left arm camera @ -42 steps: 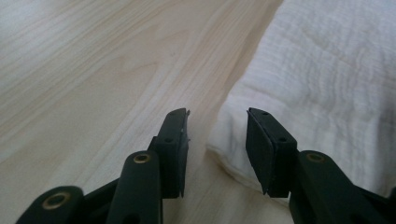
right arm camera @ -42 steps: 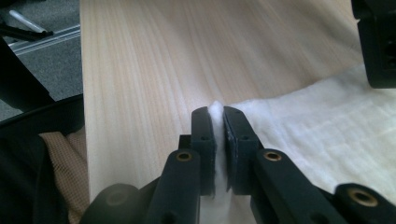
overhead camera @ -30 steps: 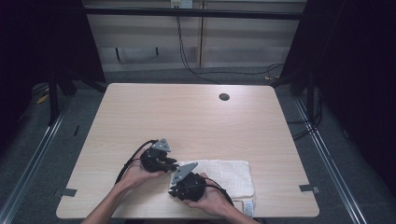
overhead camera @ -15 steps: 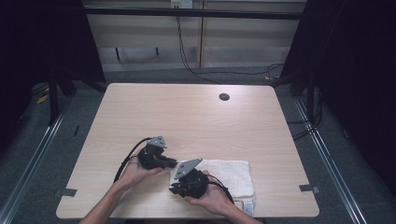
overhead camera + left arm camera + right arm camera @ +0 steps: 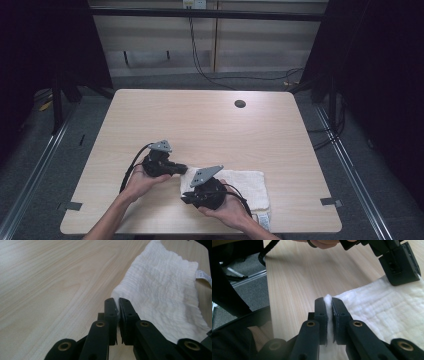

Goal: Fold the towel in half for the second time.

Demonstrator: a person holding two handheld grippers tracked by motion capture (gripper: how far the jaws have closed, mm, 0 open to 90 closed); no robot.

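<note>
A white towel (image 5: 245, 185) lies flat on the near right part of the table. My left gripper (image 5: 184, 170) is at the towel's far left corner, and its jaws have just been closing. In the left gripper view the left gripper (image 5: 117, 302) is shut on the towel (image 5: 160, 290), pinching its edge. My right gripper (image 5: 186, 199) is at the near left corner. In the right gripper view the right gripper (image 5: 329, 301) is shut on a tuft of the towel (image 5: 387, 307), with the left gripper (image 5: 402, 265) just beyond.
The wooden table (image 5: 200, 120) has a round cable hole (image 5: 240, 104) at the back. A small label (image 5: 262, 220) hangs from the towel's near right corner. Grey floor and metal rails surround the table.
The left hand has edged slightly left and away at the towel's corner. The right hand and the towel lie as before.
</note>
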